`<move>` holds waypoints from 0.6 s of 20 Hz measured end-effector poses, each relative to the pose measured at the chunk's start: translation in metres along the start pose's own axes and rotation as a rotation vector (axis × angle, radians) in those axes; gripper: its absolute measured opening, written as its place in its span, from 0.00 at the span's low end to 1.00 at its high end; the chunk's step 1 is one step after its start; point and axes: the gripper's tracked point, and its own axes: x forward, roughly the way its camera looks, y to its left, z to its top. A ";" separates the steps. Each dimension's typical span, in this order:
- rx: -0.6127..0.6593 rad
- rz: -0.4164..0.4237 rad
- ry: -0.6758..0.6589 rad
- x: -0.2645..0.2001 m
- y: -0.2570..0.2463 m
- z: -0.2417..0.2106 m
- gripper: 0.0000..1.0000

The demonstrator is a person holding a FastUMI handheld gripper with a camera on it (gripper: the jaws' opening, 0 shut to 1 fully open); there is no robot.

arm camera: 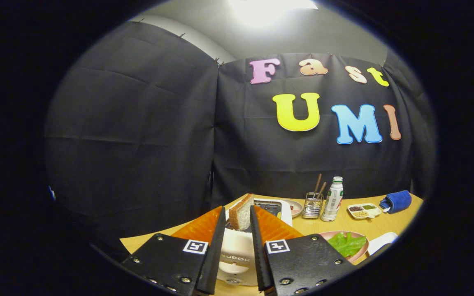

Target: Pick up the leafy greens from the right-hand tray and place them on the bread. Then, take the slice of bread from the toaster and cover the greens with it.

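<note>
Upright bread slice (241,213) between gripper (237,213) fingers

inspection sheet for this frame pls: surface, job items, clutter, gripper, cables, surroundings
Surface: light wooden table, seen past the fingers.
Job's things: bread slice held between the gripper's fingers above the white toaster; leafy greens on a pink plate to the right.
Clutter: utensil caddy, white bottle, divided dish of small foods, rolled blue cloth, small plate behind the toaster.
Grippers: gripper closed on the bread, both fingers pressing its faces.
Cables: nothing seen.
Surroundings: black cloth wall, grey wall above with a bright light.
</note>
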 end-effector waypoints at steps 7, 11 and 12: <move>0.007 -0.057 0.055 0.039 0.009 -0.009 0.37; 0.006 -0.105 0.095 0.064 0.001 -0.020 0.37; -0.007 -0.160 0.101 0.068 -0.010 -0.024 0.37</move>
